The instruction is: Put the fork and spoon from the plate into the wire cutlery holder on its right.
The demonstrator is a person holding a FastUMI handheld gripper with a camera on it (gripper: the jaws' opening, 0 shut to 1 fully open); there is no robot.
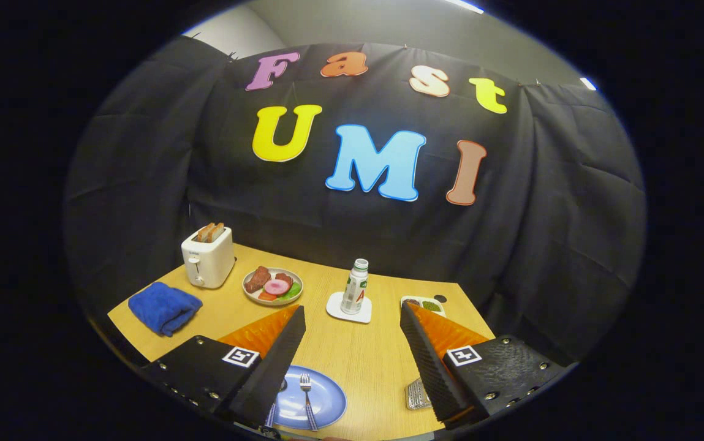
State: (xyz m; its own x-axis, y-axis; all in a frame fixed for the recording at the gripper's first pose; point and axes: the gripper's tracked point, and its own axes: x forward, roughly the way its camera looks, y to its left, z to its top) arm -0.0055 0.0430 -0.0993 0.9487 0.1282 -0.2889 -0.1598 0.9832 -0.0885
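The gripper (352, 343) hung above the near end of the wooden table (364, 355), its fingers spread wide apart and holding nothing. Taking the blue plate (327, 401) as the mark: it lay low between the fingers, close to the left one, with the fork (307, 398) resting on it, tines pointing away and striped handle toward the near edge. Just left of the fork, part of a second striped handle (271, 415) poked out from behind the left finger; that was probably the spoon, though its bowl was hidden. To the plate's right, tucked against the right finger, a bit of the wire holder (416, 394) showed.

The fork looked thin, stiff and light, likely slick against the plate, and it lay flat, so it would be awkward to pinch. I judged the handle near its middle the best place to take hold, across its narrow width, with care that it did not skid or pivot.

Between plate and holder the tabletop lay bare, a short open path. Farther beyond the plate stood a bottle (355, 286) on a coaster (349, 308), a dish of food (272, 286), a toaster (208, 257) and a blue cloth (165, 308), all well apart. The table's near edge ran just behind the plate, leaving little room there.
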